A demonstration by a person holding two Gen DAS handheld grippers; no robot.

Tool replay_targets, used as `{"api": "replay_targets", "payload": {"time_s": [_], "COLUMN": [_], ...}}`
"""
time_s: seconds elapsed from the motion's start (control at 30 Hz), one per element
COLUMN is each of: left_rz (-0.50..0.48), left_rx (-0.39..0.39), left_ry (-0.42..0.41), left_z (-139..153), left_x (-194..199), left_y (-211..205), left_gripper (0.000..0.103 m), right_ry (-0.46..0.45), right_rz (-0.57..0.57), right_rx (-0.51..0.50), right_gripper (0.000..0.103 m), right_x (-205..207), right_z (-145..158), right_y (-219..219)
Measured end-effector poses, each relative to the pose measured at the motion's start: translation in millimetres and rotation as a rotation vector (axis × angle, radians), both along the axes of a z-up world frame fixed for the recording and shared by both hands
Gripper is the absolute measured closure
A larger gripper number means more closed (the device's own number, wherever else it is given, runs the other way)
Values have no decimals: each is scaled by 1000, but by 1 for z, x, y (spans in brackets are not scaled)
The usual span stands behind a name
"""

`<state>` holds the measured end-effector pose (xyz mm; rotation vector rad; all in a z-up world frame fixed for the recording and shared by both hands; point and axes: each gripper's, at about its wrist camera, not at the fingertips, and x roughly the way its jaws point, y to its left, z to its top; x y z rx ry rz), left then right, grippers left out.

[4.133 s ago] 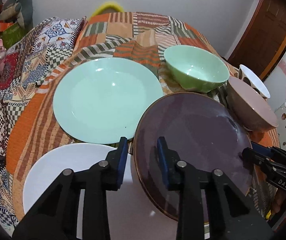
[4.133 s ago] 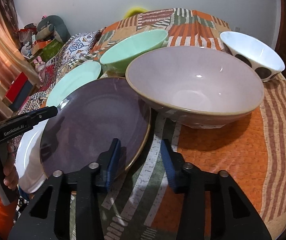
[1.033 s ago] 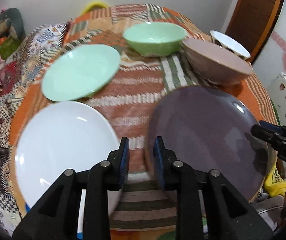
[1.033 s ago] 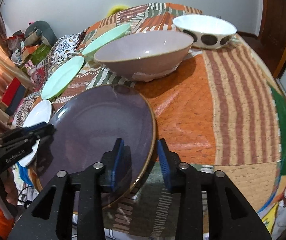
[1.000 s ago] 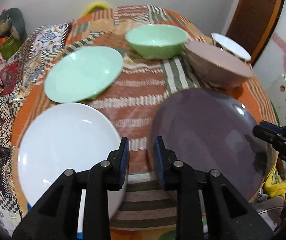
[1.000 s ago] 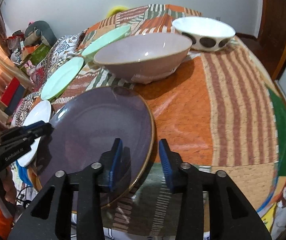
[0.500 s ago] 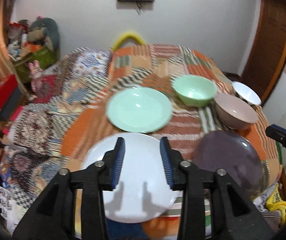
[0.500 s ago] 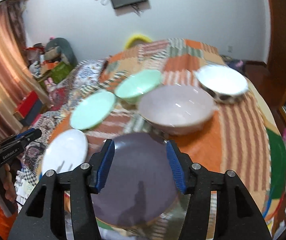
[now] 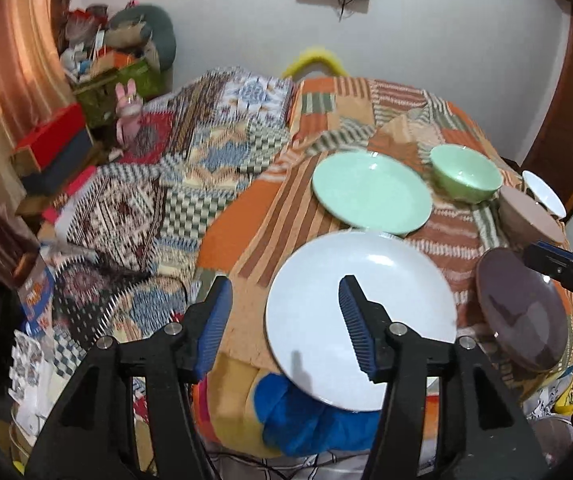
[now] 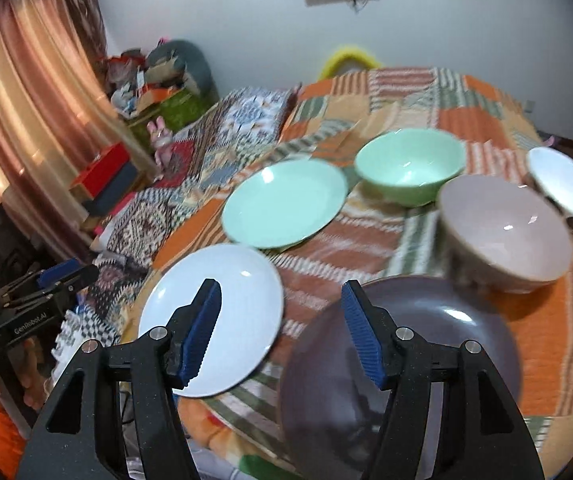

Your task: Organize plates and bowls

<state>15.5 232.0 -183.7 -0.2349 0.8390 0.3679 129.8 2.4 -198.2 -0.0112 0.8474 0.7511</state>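
- The table (image 10: 418, 236), under a patchwork cloth (image 9: 366, 96) of orange, green and striped squares, carries all the crockery.
- The white plate (image 9: 350, 300) lies at the near left edge, partly overhanging it, flat on the cloth.
- The purple plate (image 10: 426, 344) sits at the near right edge, just beside the white one.
- The green plate (image 10: 286, 204) lies behind the white plate, its rim near or touching it (hard to tell).
- The pink bowl (image 10: 506, 232) stands upright behind the purple plate.
- The green bowl (image 10: 410, 164) stands beside the green plate.
- The white bowl (image 10: 566, 184), dark-spotted outside, sits far right.
- The left gripper (image 9: 284, 316) hangs above the near edge, jaws spread wide, holding nothing.
- The right gripper (image 10: 280, 328) likewise gapes, empty.
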Motion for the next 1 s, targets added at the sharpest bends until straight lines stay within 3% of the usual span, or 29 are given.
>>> {"api": "replay_targets", "payload": {"time_s": [0.3, 0.73, 0.83, 1.0], "left_rz": [-5, -29, -29, -32], "left_rx": [-84, -185, -190, -216], "left_ry": [65, 114, 112, 113], "left_z": [-47, -90, -95, -101], "left_x": [8, 26, 28, 29], "left_y": [19, 34, 37, 43], "left_gripper": [48, 48, 52, 63], "right_ry": [54, 148, 152, 173], "right_rz": [38, 62, 61, 69], "right_rx": [-76, -163, -179, -212], "right_gripper": [44, 47, 48, 60], "right_x": [1, 14, 15, 20], "right_z": [-24, -54, -56, -64], "right_y": [34, 57, 62, 69]}}
